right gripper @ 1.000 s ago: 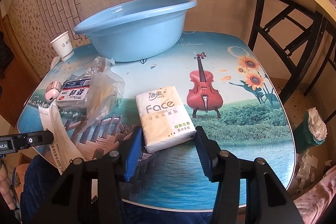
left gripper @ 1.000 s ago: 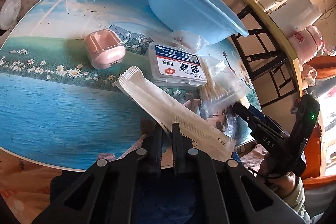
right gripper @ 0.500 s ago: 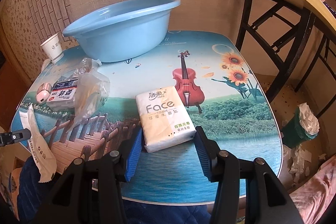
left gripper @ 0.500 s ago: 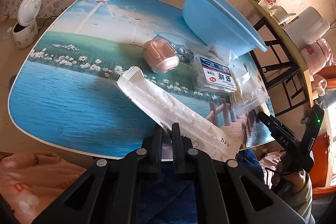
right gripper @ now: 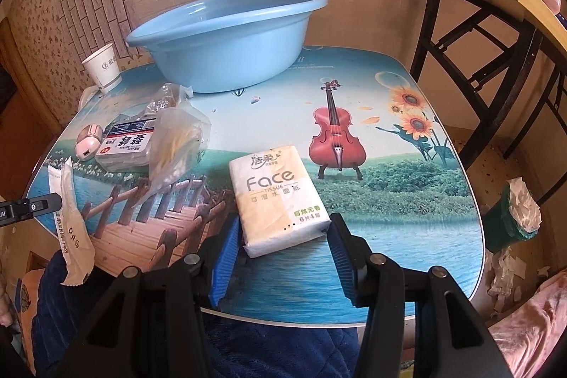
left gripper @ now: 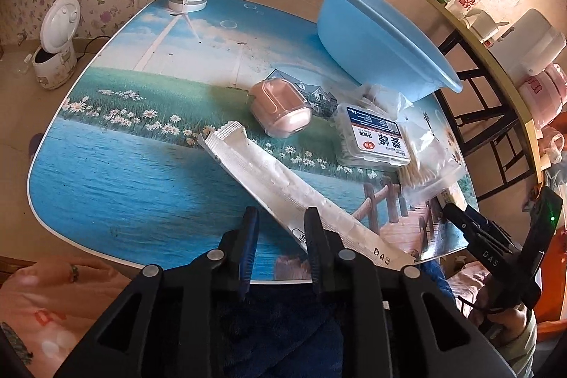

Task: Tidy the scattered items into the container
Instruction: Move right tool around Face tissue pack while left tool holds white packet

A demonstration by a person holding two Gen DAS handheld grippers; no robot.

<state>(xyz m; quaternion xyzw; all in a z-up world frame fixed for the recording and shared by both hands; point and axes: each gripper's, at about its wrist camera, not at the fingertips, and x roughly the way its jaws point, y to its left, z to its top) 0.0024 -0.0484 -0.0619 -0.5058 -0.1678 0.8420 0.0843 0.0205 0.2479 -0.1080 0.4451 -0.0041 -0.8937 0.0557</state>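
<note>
Over the table's [left gripper: 117, 186] near edge, the left gripper [left gripper: 280, 229] stands released, its fingers parted beside the long white sachet [left gripper: 283, 190], which lies on the table. Beyond sit a pink case [left gripper: 280, 105], a cotton swab box [left gripper: 372, 140] and the blue basin [left gripper: 375, 34].

From the right wrist, the right gripper [right gripper: 281, 250] gapes around the tissue pack [right gripper: 276, 197], not gripping.

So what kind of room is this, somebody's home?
Probably a lived-in home, likely a kitchen or dining corner: a rice cooker on the floor, a picture-printed table and a shelf crowded with appliances.
</note>
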